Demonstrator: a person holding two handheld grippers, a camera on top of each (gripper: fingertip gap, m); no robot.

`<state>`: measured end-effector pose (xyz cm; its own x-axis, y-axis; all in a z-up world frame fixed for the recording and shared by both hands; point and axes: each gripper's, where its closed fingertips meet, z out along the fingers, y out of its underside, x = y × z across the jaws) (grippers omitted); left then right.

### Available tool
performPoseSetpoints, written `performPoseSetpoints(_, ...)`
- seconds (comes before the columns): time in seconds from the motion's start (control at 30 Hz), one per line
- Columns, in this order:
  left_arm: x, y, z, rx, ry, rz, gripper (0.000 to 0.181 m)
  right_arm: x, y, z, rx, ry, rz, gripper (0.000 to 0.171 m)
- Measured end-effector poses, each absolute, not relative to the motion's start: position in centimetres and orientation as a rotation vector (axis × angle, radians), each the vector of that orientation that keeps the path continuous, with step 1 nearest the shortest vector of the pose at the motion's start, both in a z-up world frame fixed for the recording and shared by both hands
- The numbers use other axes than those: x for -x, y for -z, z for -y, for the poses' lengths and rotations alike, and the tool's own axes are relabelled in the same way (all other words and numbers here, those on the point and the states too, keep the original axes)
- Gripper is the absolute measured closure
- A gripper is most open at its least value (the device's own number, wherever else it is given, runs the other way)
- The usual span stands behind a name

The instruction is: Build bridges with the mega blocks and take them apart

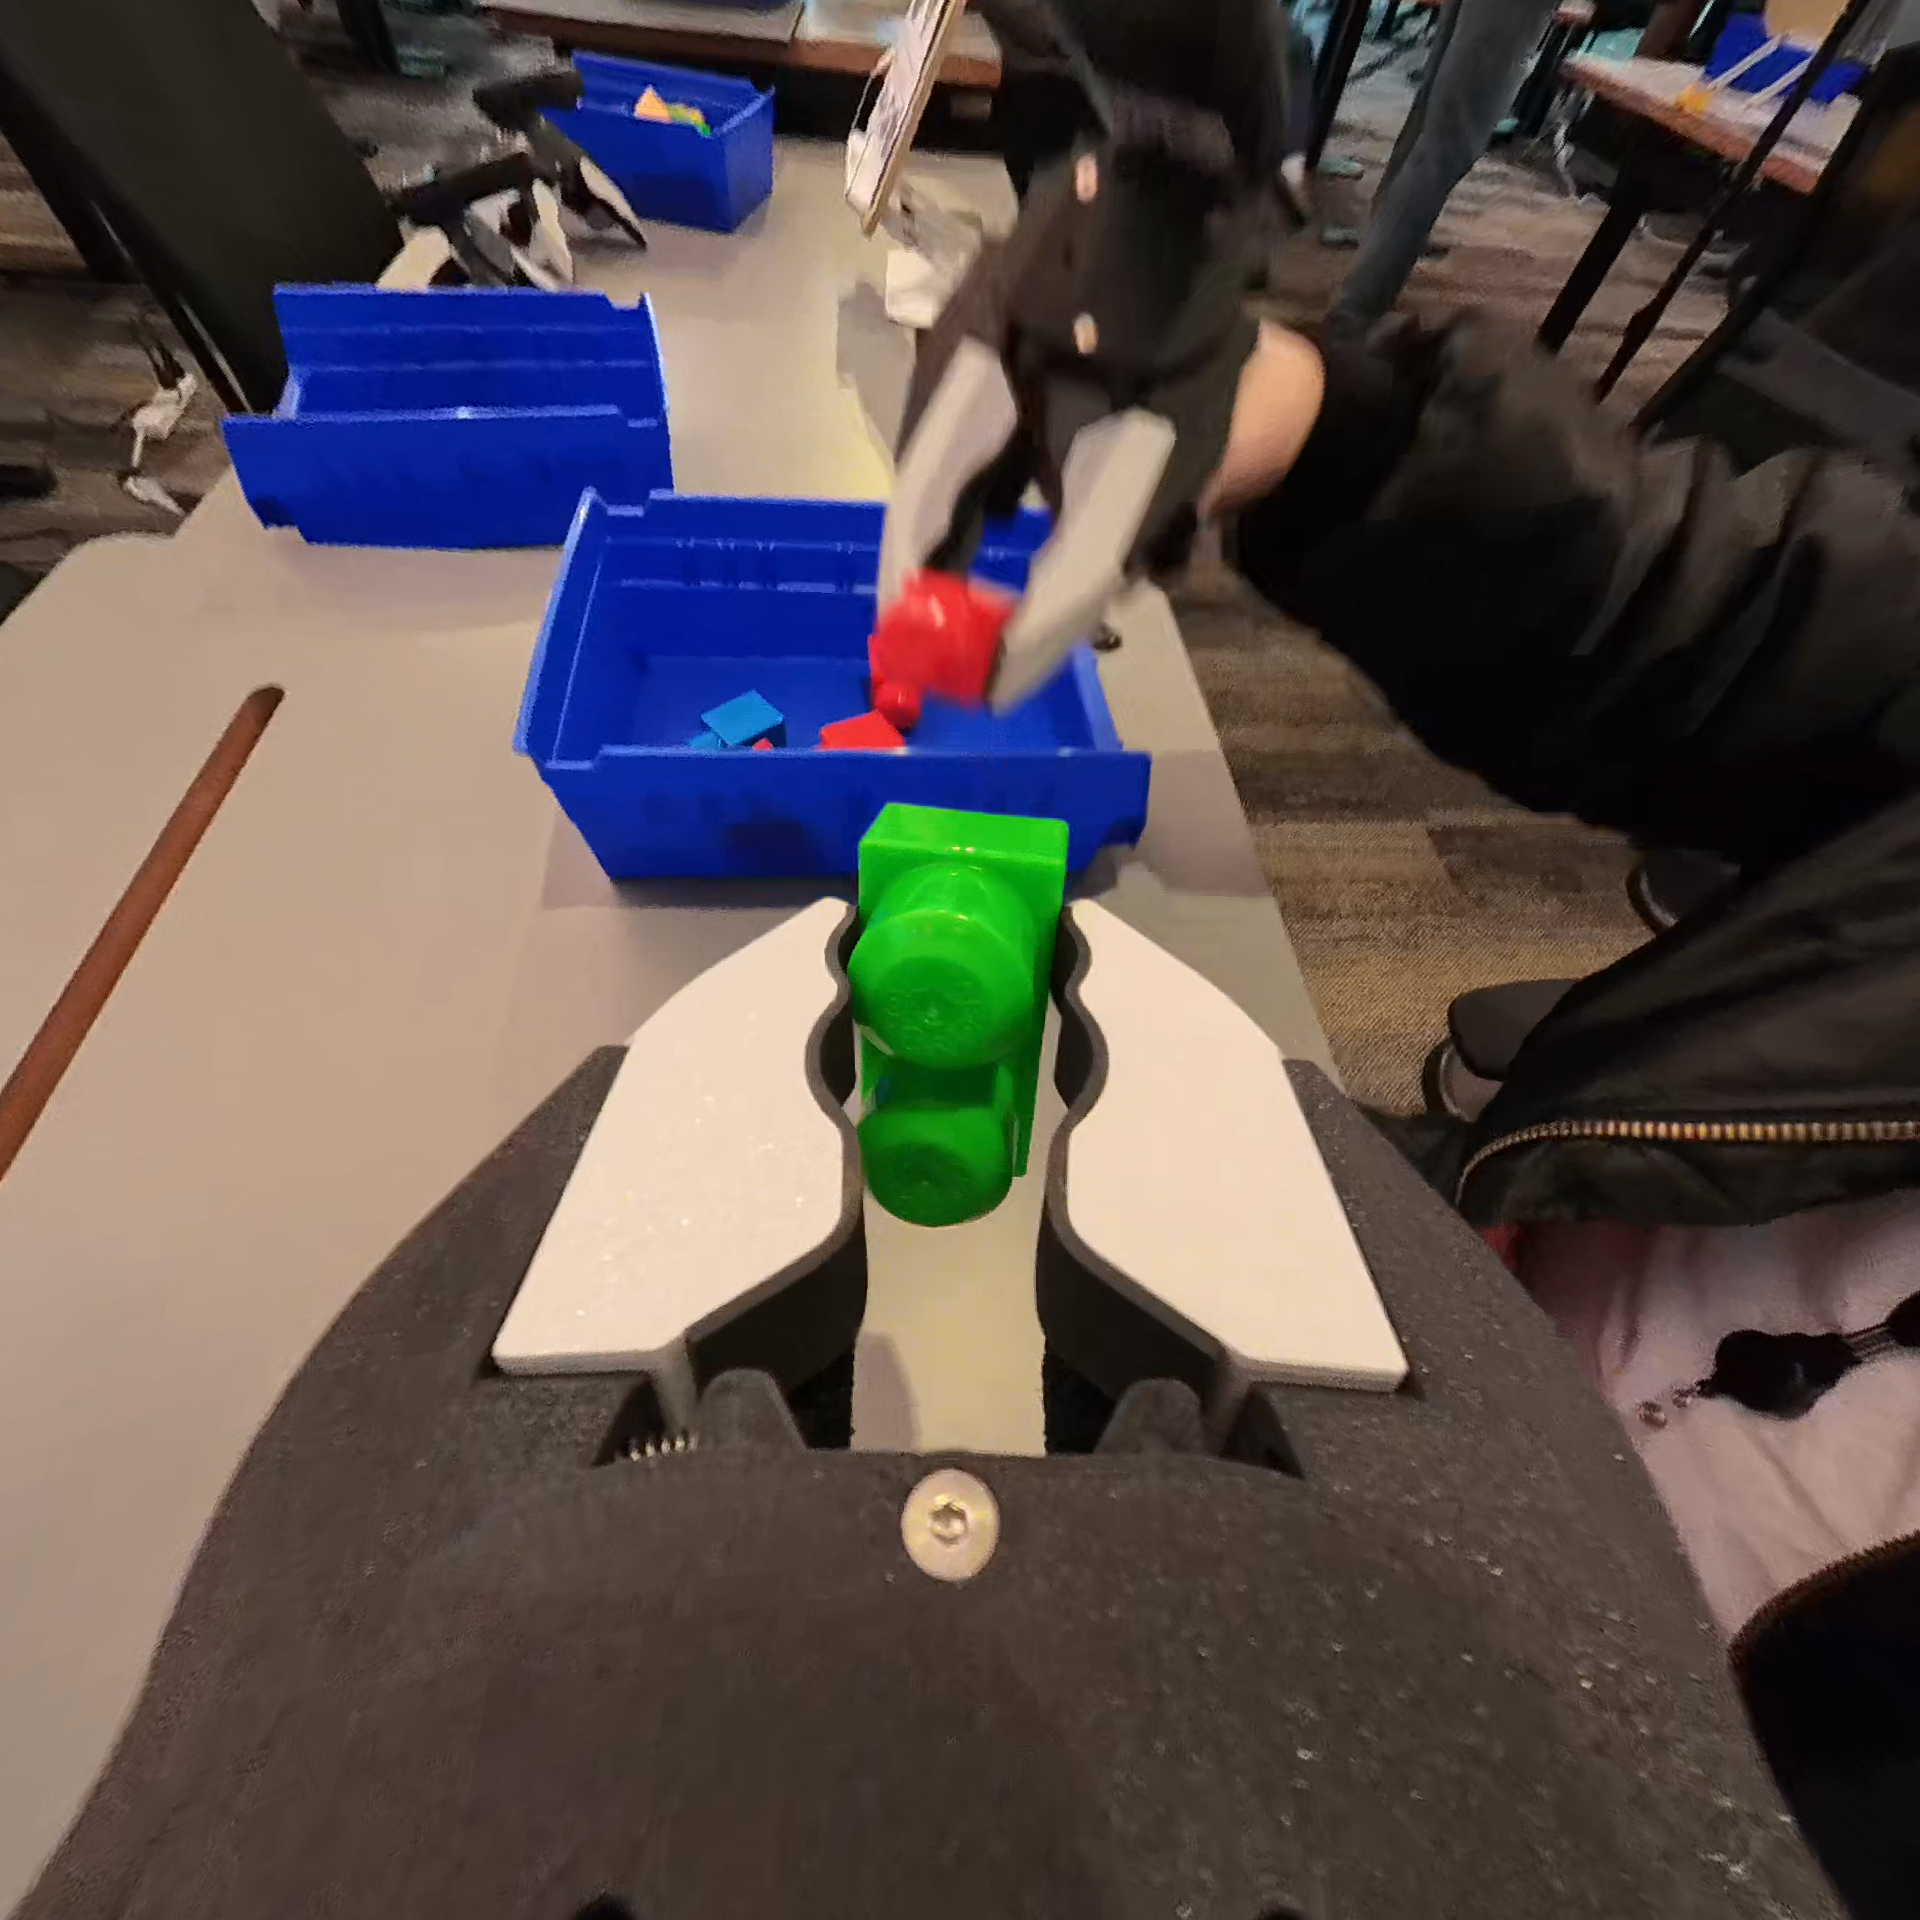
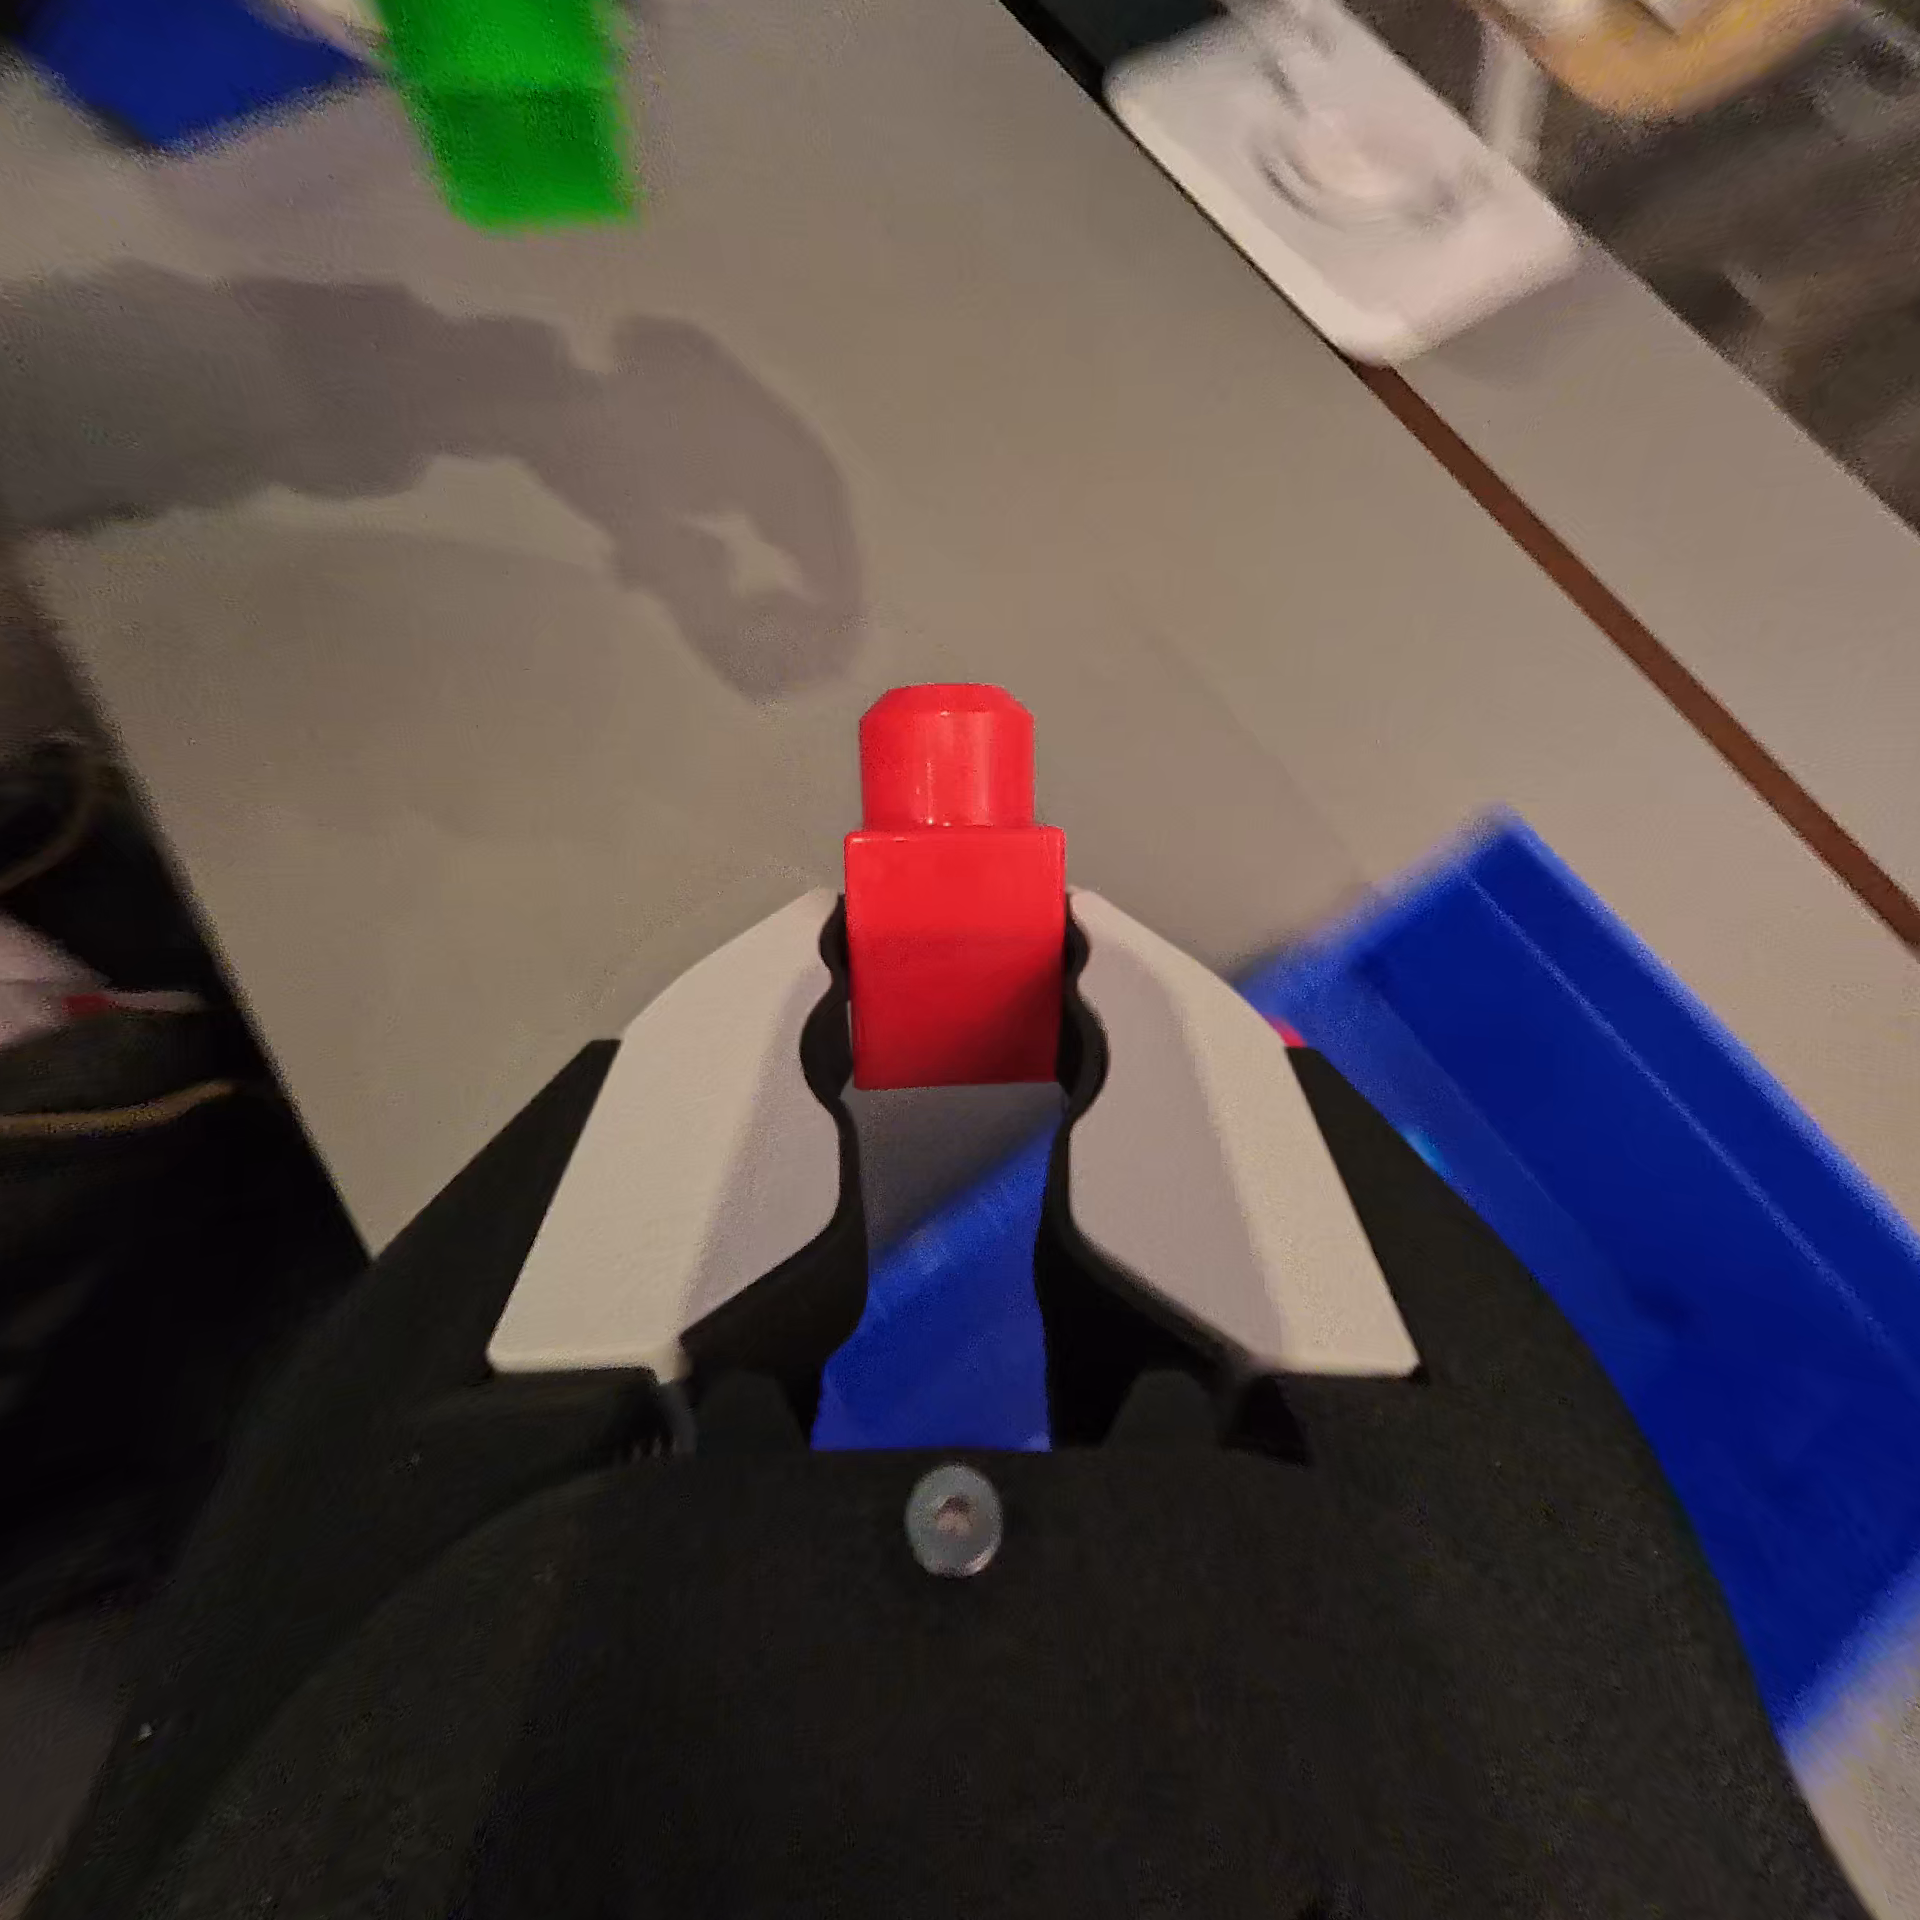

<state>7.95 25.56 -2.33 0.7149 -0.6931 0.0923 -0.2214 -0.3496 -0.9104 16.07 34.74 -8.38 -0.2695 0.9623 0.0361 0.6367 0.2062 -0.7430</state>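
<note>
The left gripper [image 1: 951,925] is clamped on a green two-stud block [image 1: 951,1023], studs pointing back at the camera, held above the grey counter [image 1: 312,1039] just in front of a blue bin [image 1: 665,821]. Embossed marks sit on the stud tops (too blurred to make out). Farther right, the right gripper [image 2: 951,904] is closed on a red single-stud block [image 2: 954,935], stud pointing away from its camera; in the left wrist view it hangs over that bin, where loose blue and red blocks [image 1: 790,722] lie.
</note>
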Motion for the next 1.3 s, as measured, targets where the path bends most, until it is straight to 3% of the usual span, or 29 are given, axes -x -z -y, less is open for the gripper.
performPoseSetpoints(0.1,-8.0,4.0,-25.1,1.973,0.55,-0.737,0.146,-21.8,12.0,-44.8,1.843,-0.541,1.81,0.135)
performPoseSetpoints(0.23,-8.5,5.2,-24.9,1.99,0.549,-0.764,0.146,-26.0,18.2,-49.1,2.157,-0.621,1.63,0.135)
performPoseSetpoints(0.63,-8.8,6.1,-25.2,2.034,0.538,-0.777,0.146,-26.3,19.8,-51.5,2.135,-0.586,1.572,0.131)
performPoseSetpoints(0.93,-9.4,6.4,-25.5,2.047,0.506,-0.816,0.146,-25.3,17.2,-50.7,2.003,-0.703,1.513,0.129)
performPoseSetpoints(1.07,-10.1,7.4,-25.5,2.08,0.508,-0.864,0.146,-22.2,12.4,-45.2,1.684,-0.973,1.612,0.133)
performPoseSetpoints(1.3,-11.1,7.6,-27.0,2.03,0.276,-0.961,0.146,-16.8,5.1,-34.9,1.639,-1.571,1.504,0.126)
